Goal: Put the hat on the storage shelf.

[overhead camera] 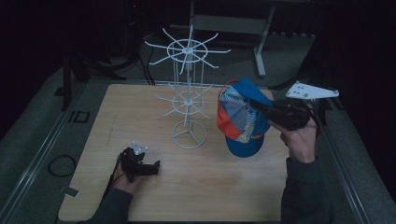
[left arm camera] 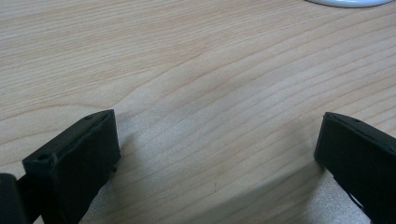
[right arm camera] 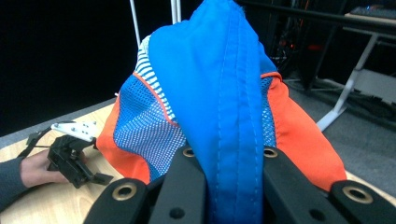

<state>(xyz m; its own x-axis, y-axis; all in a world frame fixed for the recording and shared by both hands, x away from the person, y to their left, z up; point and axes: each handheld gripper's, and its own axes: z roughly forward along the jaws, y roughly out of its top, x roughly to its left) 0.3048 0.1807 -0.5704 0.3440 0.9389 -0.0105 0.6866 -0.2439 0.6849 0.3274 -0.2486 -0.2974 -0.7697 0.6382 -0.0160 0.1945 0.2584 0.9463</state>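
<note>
A blue and orange mesh cap hangs in the air at the table's right, just right of a white wire display rack. My right gripper is shut on the cap's blue fabric, which rises between its two jaws in the right gripper view. My left gripper rests low on the wooden table near the front left, open with nothing between its jaws; bare wood lies in the gap. The left gripper and its hand also appear at the left of the right gripper view.
The rack has two tiers of radiating hooks and a round base at the table's middle. A curved white edge of that base shows at the top of the left gripper view. A black cable loop lies off the table's left.
</note>
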